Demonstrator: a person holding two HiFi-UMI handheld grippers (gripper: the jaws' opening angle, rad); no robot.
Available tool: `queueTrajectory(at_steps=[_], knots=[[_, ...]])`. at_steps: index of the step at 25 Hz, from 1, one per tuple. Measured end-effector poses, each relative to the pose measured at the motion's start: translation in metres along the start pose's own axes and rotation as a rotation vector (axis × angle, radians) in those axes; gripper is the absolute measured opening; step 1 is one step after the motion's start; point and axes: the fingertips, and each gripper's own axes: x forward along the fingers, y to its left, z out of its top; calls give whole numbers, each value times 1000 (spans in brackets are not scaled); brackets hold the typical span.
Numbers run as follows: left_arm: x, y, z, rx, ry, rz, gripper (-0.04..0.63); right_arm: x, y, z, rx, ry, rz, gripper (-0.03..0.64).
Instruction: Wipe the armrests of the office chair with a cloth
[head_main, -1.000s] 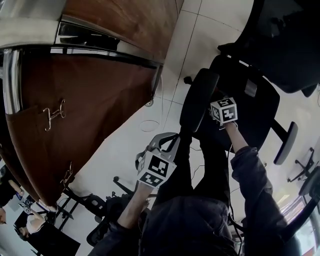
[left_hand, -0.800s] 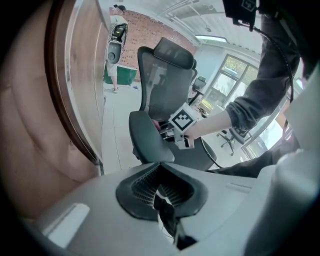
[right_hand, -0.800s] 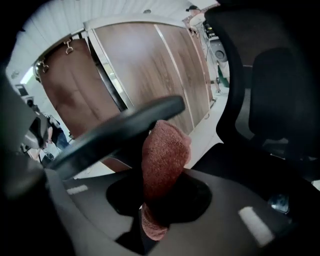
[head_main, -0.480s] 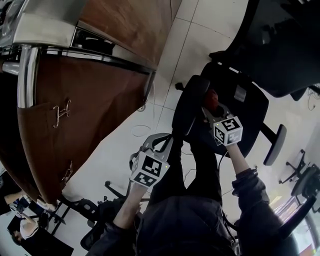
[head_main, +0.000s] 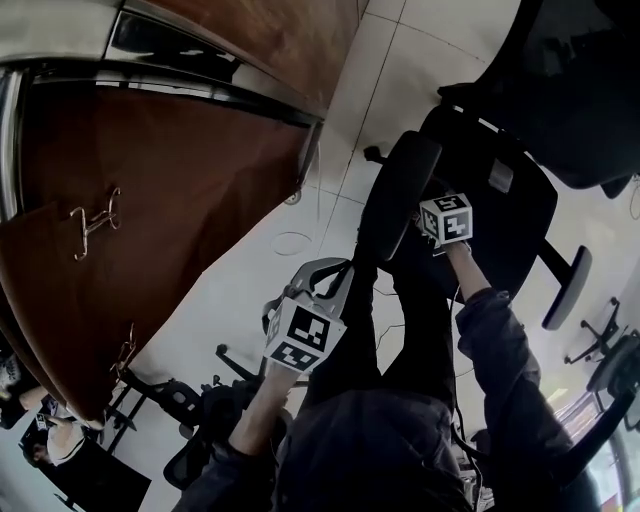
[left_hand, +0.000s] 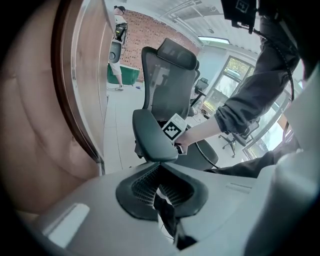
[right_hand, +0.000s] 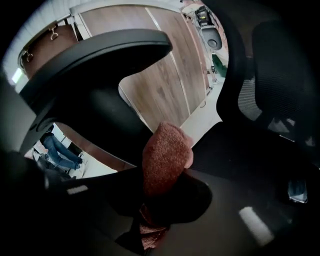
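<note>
In the right gripper view, the cloth (right_hand: 165, 160) is losing its lower end in shadow between the jaws of the right gripper (right_hand: 161, 197). In the head view, the cube (head_main: 447, 218) is covering those jaws and the cloth. The chair (head_main: 505, 235) is running off the top right edge. A person (head_main: 55, 450) is being cut off at the bottom left corner.

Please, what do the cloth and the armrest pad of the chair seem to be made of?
The cloth: reddish-brown, with a nubby looped pile, likely microfibre or terry. The armrest pad: black, smooth, with a faint sheen along its edge, probably moulded plastic or firm foam.
</note>
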Motion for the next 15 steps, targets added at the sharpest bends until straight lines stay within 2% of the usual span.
queueTrajectory(at_steps=[4,10,15], knots=[[-1,-3,-5,-1,13,-5,15,-9,7,5,17,-15,15,91],[-7,-7,10,15,-16,-14,15,-76,35,40,25,-160,57,91],[-5,-6,19,33,-32,-12,15,-106,39,47,36,-198,42,91]])
